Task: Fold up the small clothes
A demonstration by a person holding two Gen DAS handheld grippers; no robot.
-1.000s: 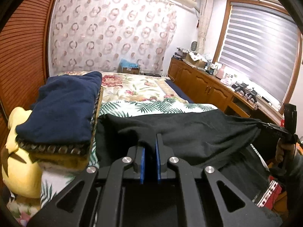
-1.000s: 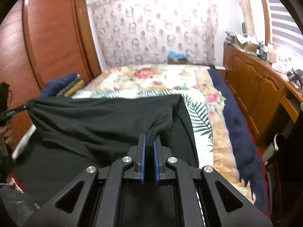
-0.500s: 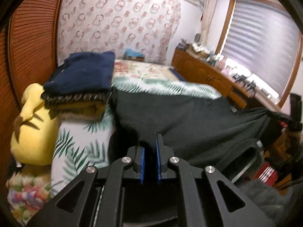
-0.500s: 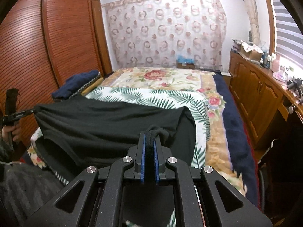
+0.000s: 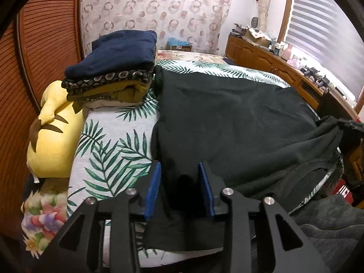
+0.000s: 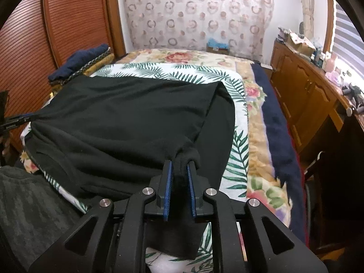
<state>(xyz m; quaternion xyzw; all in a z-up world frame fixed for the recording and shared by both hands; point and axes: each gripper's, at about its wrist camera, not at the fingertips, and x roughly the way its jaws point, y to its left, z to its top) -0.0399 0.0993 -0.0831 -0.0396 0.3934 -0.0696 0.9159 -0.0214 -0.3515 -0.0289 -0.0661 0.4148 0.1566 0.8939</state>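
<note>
A black garment (image 5: 227,118) (image 6: 136,113) lies spread over the palm-leaf sheet of the bed (image 5: 109,150), its near edge hanging over the bed's front. My left gripper (image 5: 179,168) is at the garment's near left corner. Its jaws are opening, and the cloth lies loose between the blue pads, apart from them. My right gripper (image 6: 179,165) is at the near right corner. Its jaws are opening too, with a bunched fold of the garment still wedged between the pads. Each gripper shows at the edge of the other's view: the right gripper (image 5: 350,125), the left gripper (image 6: 13,120).
A stack of folded clothes (image 5: 118,54) topped by a navy piece sits at the bed's left, beside a yellow plush toy (image 5: 54,132). A wooden wardrobe (image 6: 75,16) lines the left wall. Low wooden cabinets (image 6: 302,86) run along the right. A floral blanket (image 6: 261,150) covers the bed's right side.
Both grippers came down and toward the bed's near edge, laying the black garment flat. The left jaws have spread wide off the cloth; the right jaws have parted slightly.
</note>
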